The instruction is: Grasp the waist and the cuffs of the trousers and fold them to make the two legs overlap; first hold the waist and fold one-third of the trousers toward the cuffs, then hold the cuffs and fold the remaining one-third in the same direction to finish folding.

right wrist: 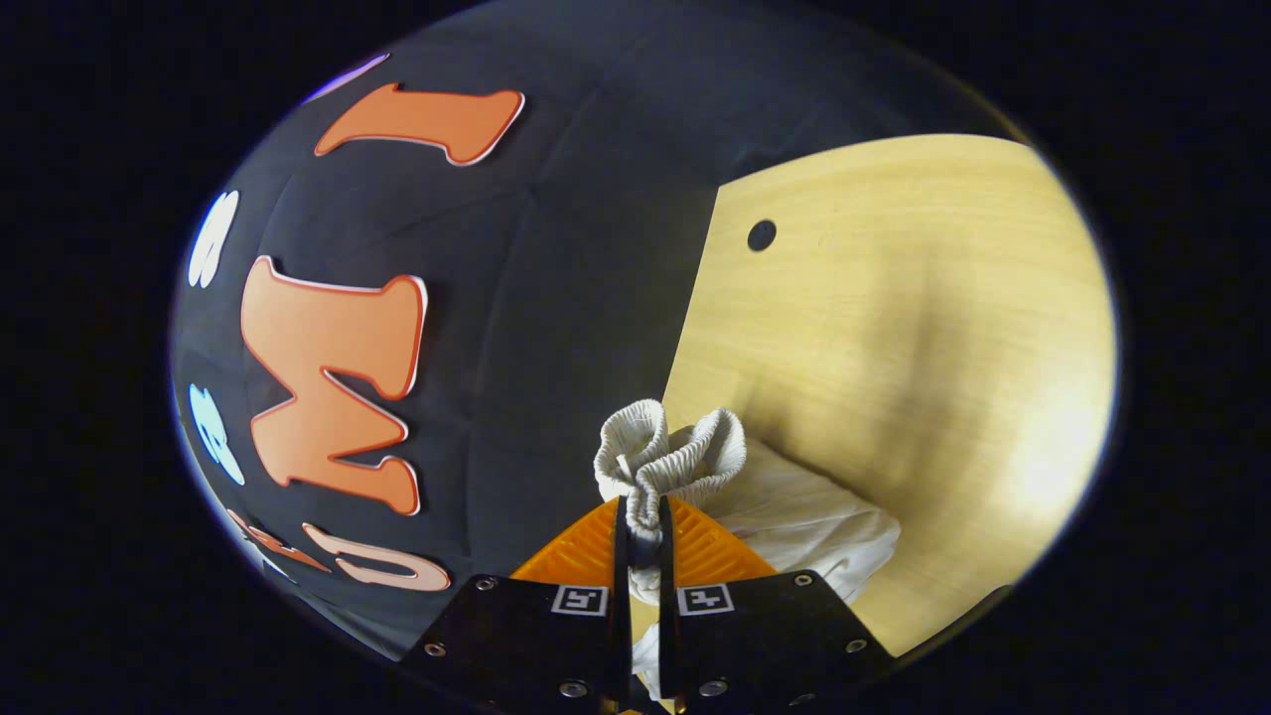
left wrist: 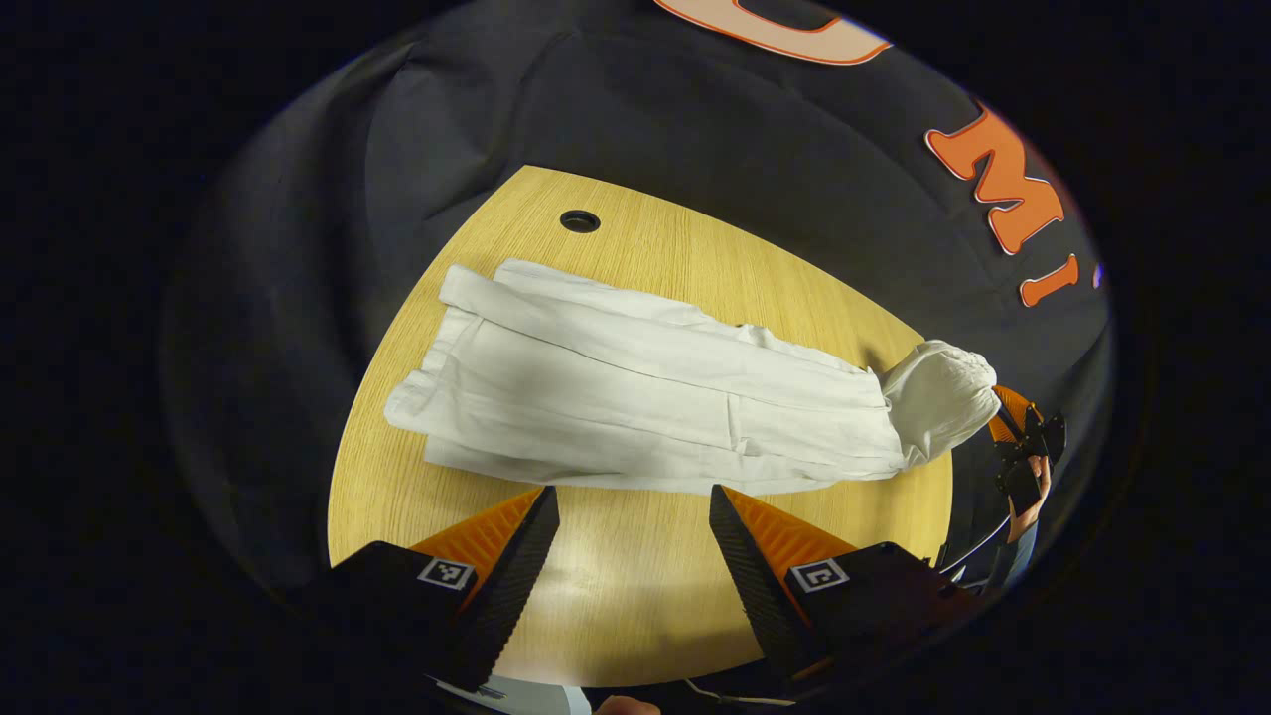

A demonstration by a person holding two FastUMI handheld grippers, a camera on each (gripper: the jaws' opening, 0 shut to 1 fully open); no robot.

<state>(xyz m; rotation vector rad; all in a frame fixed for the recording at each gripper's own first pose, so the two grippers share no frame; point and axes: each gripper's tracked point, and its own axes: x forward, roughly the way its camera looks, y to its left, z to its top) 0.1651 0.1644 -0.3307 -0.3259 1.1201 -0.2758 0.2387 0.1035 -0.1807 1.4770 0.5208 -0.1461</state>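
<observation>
White trousers (left wrist: 635, 397) are lying lengthwise on the surface (left wrist: 616, 586), just ahead of the left gripper (left wrist: 634, 541), legs apparently already stacked one on the other. Left jaws are standing wide apart, gripping nothing, hovering short of the near long edge of the cloth; likely waiting while the other end is handled.

Right gripper (right wrist: 642, 531) is pinching the gathered elastic waistband (right wrist: 670, 452): jaws closed on it, ribbed fabric bunching up just above the tips. In the left gripper view this same waist end (left wrist: 938, 397) is lifting off the surface in a bulge, with the right gripper beside it, held by a hand (left wrist: 1028, 506). Judgement: the waist is being raised for the first one-third fold toward the cuffs (left wrist: 437, 377), which are lying flat, well apart from both jaws.

Surface: pale wood-grain top with a round cable hole (left wrist: 580, 220) beyond the cuffs. Black cloth wall (left wrist: 695, 119) is hanging behind.
</observation>
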